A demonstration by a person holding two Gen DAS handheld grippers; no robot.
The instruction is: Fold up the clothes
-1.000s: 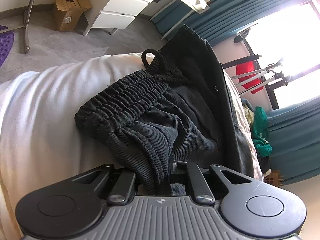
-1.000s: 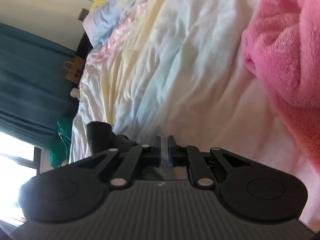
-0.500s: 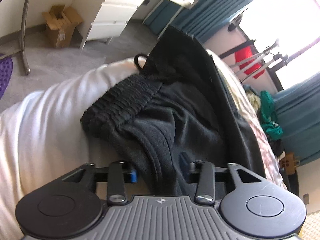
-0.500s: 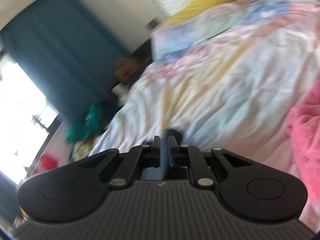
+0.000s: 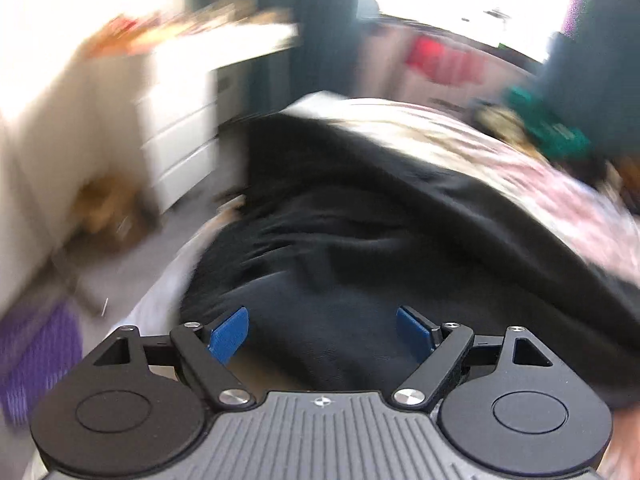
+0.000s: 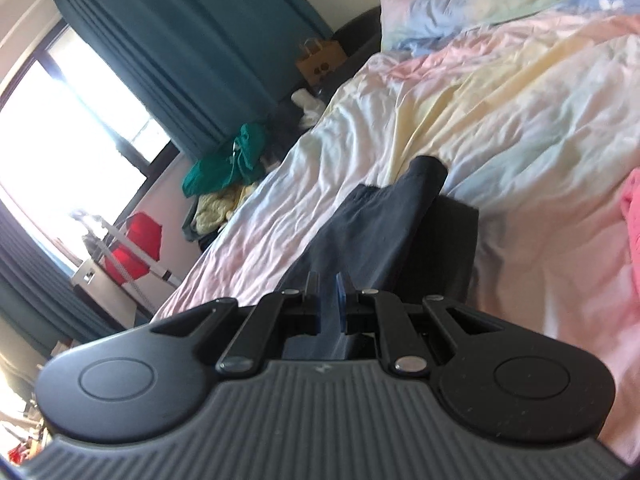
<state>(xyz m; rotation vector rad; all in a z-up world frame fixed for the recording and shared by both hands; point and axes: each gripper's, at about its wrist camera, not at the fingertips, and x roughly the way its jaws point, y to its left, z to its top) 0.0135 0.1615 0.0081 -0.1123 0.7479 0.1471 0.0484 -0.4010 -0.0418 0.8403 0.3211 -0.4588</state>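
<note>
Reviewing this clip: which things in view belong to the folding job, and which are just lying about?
Part of the job:
black garment, spread on the bed
left gripper, open above it
right gripper, pinching dark fabric

Lying about:
pink blanket
green clothes pile
white drawers
paper bag

The left tongs (image 5: 323,330), clamped on the black trousers (image 5: 360,240) a second ago, now gape wide with the cloth lying loose between the blue pads (image 5: 229,334), and their view is smeared by motion. The right tongs (image 6: 328,300), nearly closed before, now pinch a dark fold of the trousers (image 6: 384,232) above the bed (image 6: 500,100).
</note>
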